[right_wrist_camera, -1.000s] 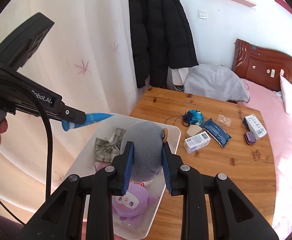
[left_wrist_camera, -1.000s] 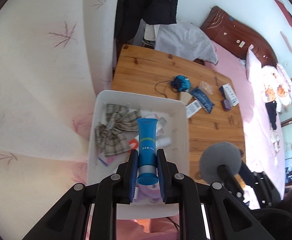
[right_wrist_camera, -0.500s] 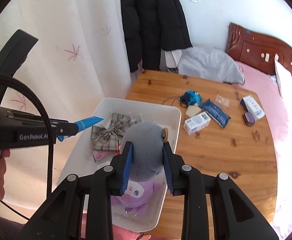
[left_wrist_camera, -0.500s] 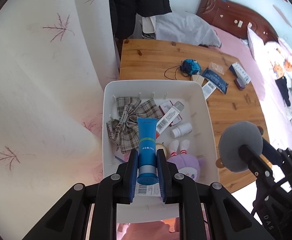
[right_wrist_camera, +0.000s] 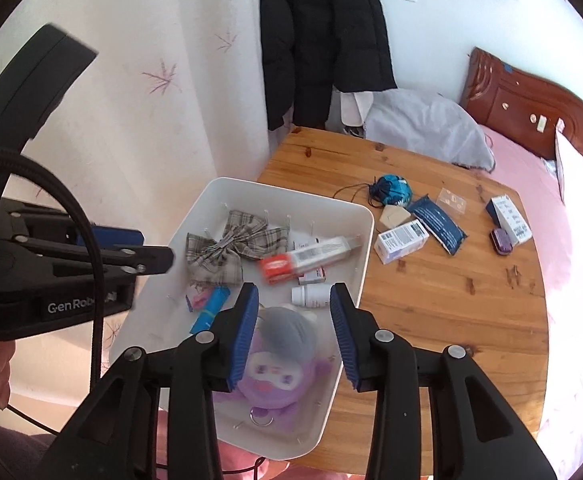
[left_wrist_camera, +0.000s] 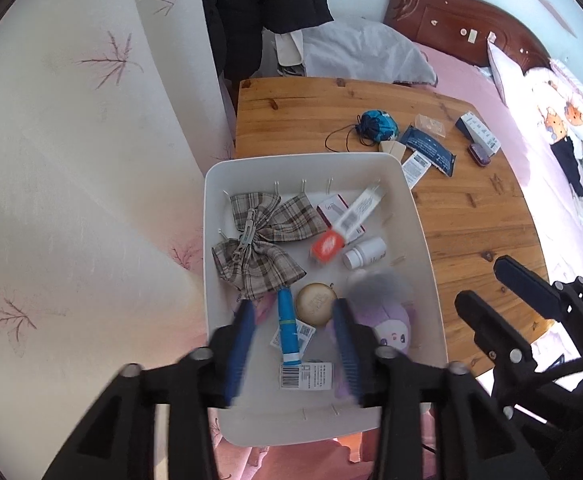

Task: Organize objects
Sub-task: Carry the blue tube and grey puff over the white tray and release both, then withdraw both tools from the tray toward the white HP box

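Left wrist view: wooden tabletop (left_wrist_camera: 471, 216) runs from twelve to three o'clock, white bin (left_wrist_camera: 419, 216) dead centre on its near corner. Inside, plaid bow (left_wrist_camera: 259, 240) at ten o'clock, purple plush (left_wrist_camera: 391, 324) at five, grey plush ball (left_wrist_camera: 379, 284) just above it. Left tool (left_wrist_camera: 293, 332) spreading, pads clear of the blue tube (left_wrist_camera: 287, 326) lying loose between them on the bin floor. Right tool (right_wrist_camera: 294, 320) widening too, ball blurred between its pads, untouched.
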Demonstrator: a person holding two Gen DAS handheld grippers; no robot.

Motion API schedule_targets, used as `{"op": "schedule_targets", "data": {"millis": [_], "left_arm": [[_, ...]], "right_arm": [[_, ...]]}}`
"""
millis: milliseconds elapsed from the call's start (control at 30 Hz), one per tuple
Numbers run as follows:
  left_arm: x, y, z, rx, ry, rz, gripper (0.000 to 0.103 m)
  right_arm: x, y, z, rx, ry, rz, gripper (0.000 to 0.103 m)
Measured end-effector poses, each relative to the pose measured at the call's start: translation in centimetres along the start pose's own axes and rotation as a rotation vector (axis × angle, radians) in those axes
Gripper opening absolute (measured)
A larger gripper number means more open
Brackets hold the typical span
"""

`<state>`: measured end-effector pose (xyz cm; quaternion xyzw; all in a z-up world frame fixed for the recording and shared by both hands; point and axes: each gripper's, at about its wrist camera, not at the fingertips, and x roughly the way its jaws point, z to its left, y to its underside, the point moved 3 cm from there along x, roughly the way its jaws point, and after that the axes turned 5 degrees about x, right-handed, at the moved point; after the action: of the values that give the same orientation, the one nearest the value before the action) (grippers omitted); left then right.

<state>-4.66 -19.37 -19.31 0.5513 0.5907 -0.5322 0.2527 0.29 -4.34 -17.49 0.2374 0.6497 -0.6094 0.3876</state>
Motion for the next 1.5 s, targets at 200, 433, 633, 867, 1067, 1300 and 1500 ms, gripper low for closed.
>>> {"op": "schedule_targets", "data": {"millis": [200,433,633,867,1067,1300,1500], "left_arm": [[-0.3,-0.2,0.3,-0.025,0.006,-0.006,0.050],[-0.7,-0.6,-0.3,-0.017,0.013,-0.018,0.050],[-1.0,-1.0,-0.7,-0.015,0.037,-0.028,0.052],[-1.4,-1.4,-1.5,-0.008,0.054,-0.042,0.055],[-1.6,-2.2,-2.4,-0.006,0.068,-0.058,0.055],[-1.2,-4.2,-5.0,0.013,0.106,-0.053,0.055],[-0.5,-7.7,-9.3,0.069,0.132,-0.058,0.063]], "right_arm": [[-0.1,-0.2,0.2,-0.007,0.006,-0.008,0.041],[-0.3,-0.2,0.0,0.001,0.012,-0.015,0.041],[-0.3,-0.1,-0.5,0.002,0.005,-0.012,0.041],[-0.4,-0.1,-1.3,0.027,0.015,-0.009,0.041],[-1.0,-0.4,-2.9,0.037,0.048,-0.014,0.041],[-1.4,-0.8,-6.4,0.077,0.092,-0.018,0.042],[-0.7,-0.6,-10.6,0.126,0.113,0.004,0.043]]}}
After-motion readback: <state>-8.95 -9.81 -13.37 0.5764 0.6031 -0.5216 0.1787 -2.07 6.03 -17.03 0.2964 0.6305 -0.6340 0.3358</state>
